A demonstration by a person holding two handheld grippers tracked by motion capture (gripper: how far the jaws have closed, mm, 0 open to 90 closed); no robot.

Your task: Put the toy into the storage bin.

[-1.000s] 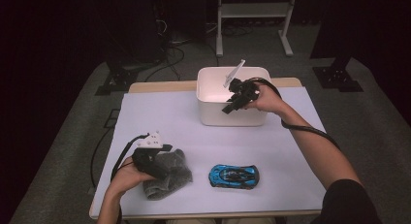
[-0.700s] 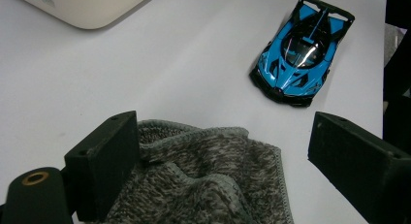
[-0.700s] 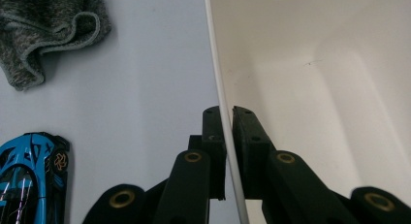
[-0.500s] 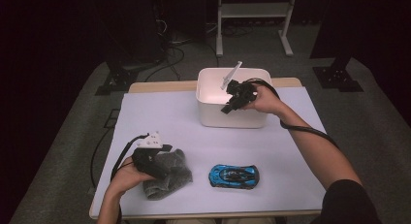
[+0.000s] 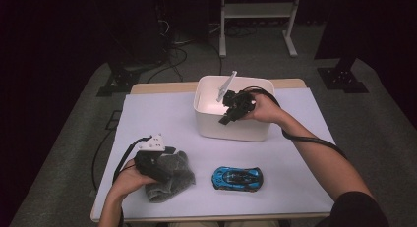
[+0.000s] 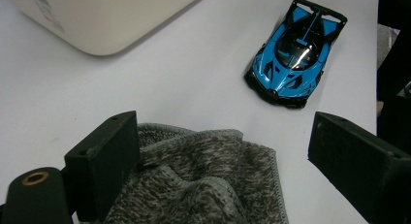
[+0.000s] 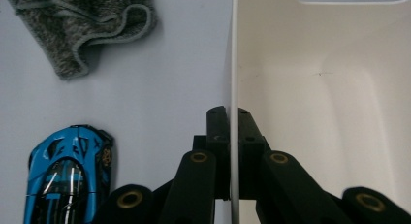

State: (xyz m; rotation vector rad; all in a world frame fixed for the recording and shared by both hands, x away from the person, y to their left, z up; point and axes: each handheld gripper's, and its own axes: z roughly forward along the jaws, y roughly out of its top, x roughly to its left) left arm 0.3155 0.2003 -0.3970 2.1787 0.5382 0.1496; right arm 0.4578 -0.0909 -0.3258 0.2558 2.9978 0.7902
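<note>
- The right tongs (image 5: pixel 227 120) are pinched tight on the near wall of the white box (image 5: pixel 231 128). One jaw is inside the box and one is outside.
- In the right gripper view the thin wall of the box (image 7: pixel 234 88) runs straight up between the two black jaws, and both jaws press on it.
- The jaws of the right tongs have just been closing, with the box wall between them.
- The box stands at the far middle of the surface (image 5: pixel 295 158), which has a white cover on it.
- The right hand (image 5: pixel 263 108) holds its tongs over the right part of the box. A black cable runs from them along the arm.
- The left tongs (image 5: pixel 164 174) sit at the near left of the surface, on top of a gray cloth (image 5: pixel 172 180).
- In the left gripper view the two jaws are wide apart, and they hold nothing.
- The cloth (image 6: pixel 203 180) lies bunched up between and under those jaws. The left jaw touches the edge of the cloth, and the right jaw is well off to the side of it.
- The left hand (image 5: pixel 129 178) holds the left tongs low, close to the near edge of the surface.
- A blue toy car (image 5: pixel 237 178) lies on the surface just to the right of the cloth. It is in front of the box and does not touch it.
- The car (image 6: pixel 293 54) is blue and black, and nothing touches it.
</note>
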